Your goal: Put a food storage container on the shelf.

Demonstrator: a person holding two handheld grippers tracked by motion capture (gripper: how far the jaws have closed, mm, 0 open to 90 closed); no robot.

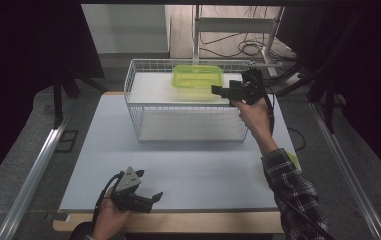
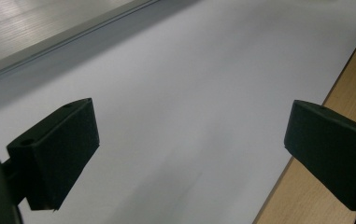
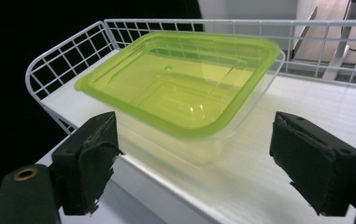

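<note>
At the far right, the right gripper (image 1: 215, 90), jaws released just beside the green-lidded container (image 1: 197, 79) atop the wire basket (image 1: 138, 107), could nudge it off by sweeping sideways.

No legible text, label, brand, number or sign appears in any view. The green container (image 3: 180, 84) carries no readable marking.

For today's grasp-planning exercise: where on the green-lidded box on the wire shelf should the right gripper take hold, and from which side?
Probably the near short end of the box, coming in level from the shelf's right side, where the right gripper already faces it with open jaws. The lid's protruding rim offers a lip, and the clear wall below tapers inward, so gripping just under the rim should hold best.
</note>
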